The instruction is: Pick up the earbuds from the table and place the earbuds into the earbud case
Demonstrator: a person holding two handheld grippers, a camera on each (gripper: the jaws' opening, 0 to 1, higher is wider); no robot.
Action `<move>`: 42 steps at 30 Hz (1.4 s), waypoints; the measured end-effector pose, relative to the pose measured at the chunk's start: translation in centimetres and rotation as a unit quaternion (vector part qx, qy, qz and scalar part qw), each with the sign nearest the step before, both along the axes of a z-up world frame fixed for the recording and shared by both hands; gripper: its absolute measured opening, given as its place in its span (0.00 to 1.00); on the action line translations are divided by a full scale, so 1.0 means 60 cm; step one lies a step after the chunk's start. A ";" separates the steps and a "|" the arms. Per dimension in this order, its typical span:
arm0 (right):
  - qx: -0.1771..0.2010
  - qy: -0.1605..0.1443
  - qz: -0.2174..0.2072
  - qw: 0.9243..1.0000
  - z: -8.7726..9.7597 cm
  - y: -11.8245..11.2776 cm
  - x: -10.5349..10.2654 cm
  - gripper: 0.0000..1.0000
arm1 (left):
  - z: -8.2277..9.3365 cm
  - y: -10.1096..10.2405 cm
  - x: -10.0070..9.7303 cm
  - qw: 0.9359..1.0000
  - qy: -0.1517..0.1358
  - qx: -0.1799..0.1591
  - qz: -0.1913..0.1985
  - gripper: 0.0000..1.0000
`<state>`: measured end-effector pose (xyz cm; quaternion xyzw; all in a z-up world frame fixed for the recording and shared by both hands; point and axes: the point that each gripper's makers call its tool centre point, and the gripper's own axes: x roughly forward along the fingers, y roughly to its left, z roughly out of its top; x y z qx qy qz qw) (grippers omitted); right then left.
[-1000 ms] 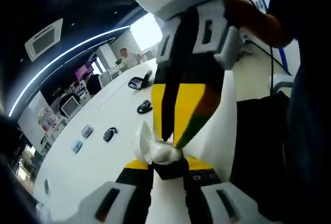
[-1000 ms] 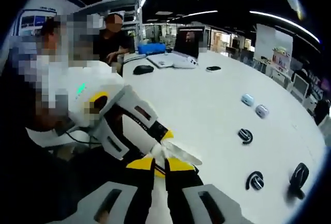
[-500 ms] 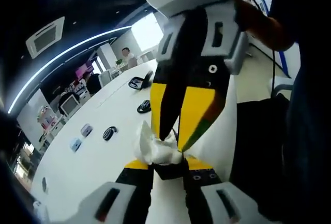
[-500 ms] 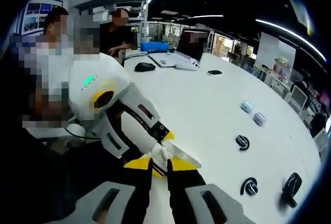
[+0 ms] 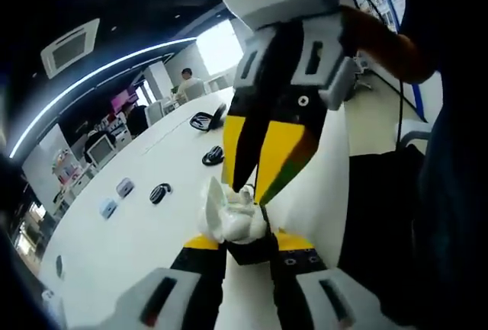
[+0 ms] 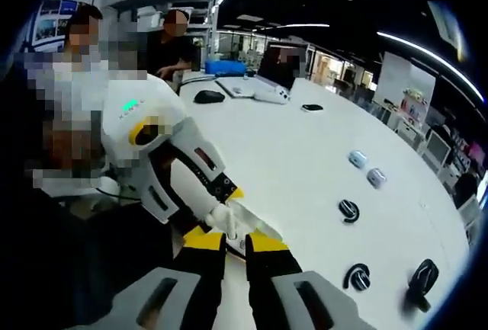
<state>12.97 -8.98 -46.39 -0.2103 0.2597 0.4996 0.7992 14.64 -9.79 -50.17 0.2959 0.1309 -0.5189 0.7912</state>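
Observation:
A white earbud case [image 5: 232, 217] with its lid up is held above the white table [image 5: 130, 246] between the jaws of my left gripper [image 5: 245, 245], which is shut on it. My right gripper [image 5: 246, 191] comes down from above, its yellow and black tips just over the case's opening, with a narrow gap between them. In the right gripper view, my right gripper [image 6: 235, 243] stands right below the case [image 6: 231, 217], which the left gripper [image 6: 223, 206] holds out from the left. I cannot make out an earbud between the tips or in the case.
Several black earbud sets [image 6: 348, 210] and two pale blue cases [image 6: 357, 158] lie along the table [image 6: 305, 139]. A laptop [image 6: 263, 90] and a mouse [image 6: 207, 96] sit at the far end. People stand by the table's left side.
The right gripper's jaws have parted slightly over the case. Both grippers have shifted a little; the case stays held in the left gripper.

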 end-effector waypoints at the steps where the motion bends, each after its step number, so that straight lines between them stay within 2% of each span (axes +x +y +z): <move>1: 0.005 0.004 0.008 1.000 0.004 0.003 -0.002 0.10 | 0.000 0.000 0.000 1.000 0.000 -0.001 0.000 0.25; 5: 0.015 0.003 0.029 0.999 0.016 0.012 -0.007 0.14 | 0.000 0.000 0.000 1.000 0.001 -0.002 0.001 0.25; 9: -0.017 -0.002 0.049 0.999 0.004 0.024 -0.008 0.19 | 0.000 0.000 -0.002 1.000 0.001 0.000 0.001 0.25; 17: -0.027 0.000 0.054 0.998 -0.006 0.043 -0.009 0.19 | 0.000 0.001 -0.002 1.000 0.001 -0.001 0.005 0.25; 20: -0.032 -0.006 0.044 0.998 -0.012 0.042 -0.007 0.18 | 0.000 0.001 -0.002 1.000 0.000 0.000 0.005 0.25; 25: -0.017 -0.007 0.028 0.999 -0.010 0.040 -0.005 0.17 | 0.000 0.001 -0.002 1.000 0.000 -0.003 0.005 0.25; 34: 0.032 -0.006 -0.018 0.999 -0.002 0.028 -0.003 0.17 | 0.000 0.001 -0.002 1.000 0.001 -0.004 0.006 0.25; 42: 0.072 -0.012 -0.072 0.995 -0.001 0.019 -0.003 0.17 | 0.000 0.001 -0.001 1.000 0.001 -0.004 0.008 0.25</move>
